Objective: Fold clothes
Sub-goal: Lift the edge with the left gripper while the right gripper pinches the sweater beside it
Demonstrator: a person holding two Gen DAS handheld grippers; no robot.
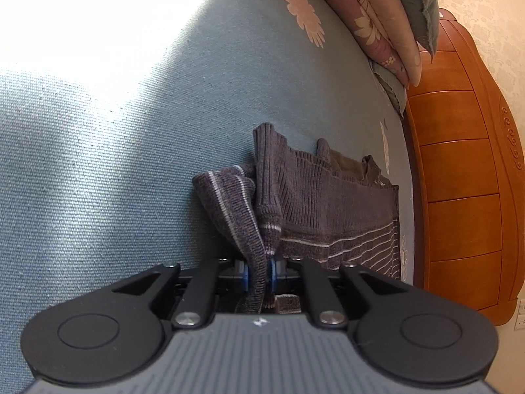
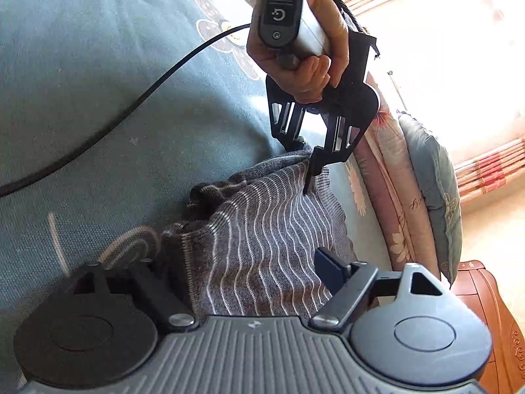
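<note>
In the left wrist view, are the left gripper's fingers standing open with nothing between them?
No, the left gripper is closed on a fold of the grey knitted sweater with thin white stripes.

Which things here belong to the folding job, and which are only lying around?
Belong to the job:
- grey knitted sweater with thin white stripes
- left gripper, shut on a sweater fold
- right gripper, jaws open around the sweater edge

Only lying around:
- blue-grey bedsheet with flower print
- stacked floral pillows
- orange wooden headboard
- black cable
</note>
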